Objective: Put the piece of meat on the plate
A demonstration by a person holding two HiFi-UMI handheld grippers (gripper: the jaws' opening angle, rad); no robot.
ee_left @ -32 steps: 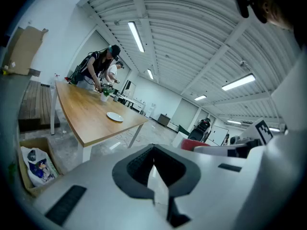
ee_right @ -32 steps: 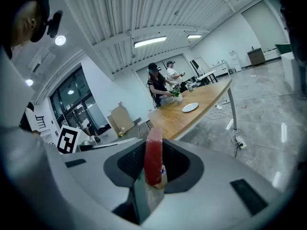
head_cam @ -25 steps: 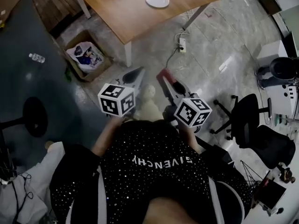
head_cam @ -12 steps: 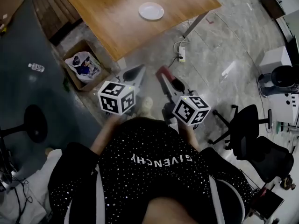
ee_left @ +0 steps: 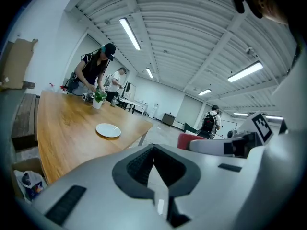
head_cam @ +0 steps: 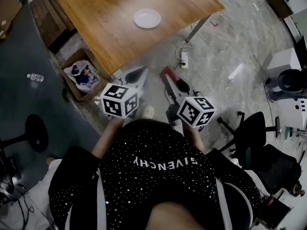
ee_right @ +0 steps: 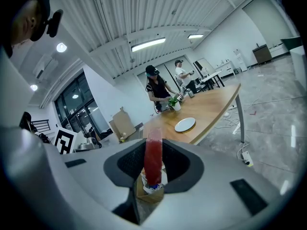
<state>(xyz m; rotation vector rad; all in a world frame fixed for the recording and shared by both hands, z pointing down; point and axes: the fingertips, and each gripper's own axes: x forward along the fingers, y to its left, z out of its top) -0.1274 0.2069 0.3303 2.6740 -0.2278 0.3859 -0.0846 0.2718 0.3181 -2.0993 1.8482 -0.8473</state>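
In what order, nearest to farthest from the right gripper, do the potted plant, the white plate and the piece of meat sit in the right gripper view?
1. Piece of meat: clamped between the jaws.
2. White plate: on the table, ahead.
3. Potted plant: at the table's far end.

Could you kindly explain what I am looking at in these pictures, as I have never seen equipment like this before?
There is no robot here: a person carries a hand-held claw in each hand. The top-down picture comes from a camera on the person's head. The other two come from cameras riding on each claw, looking along its jaws. Ahead stands a wooden table with a white plate on it. The right claw grips a red piece of meat between its jaws. The left claw is shut and empty. The patterned cubes are parts of the claws.
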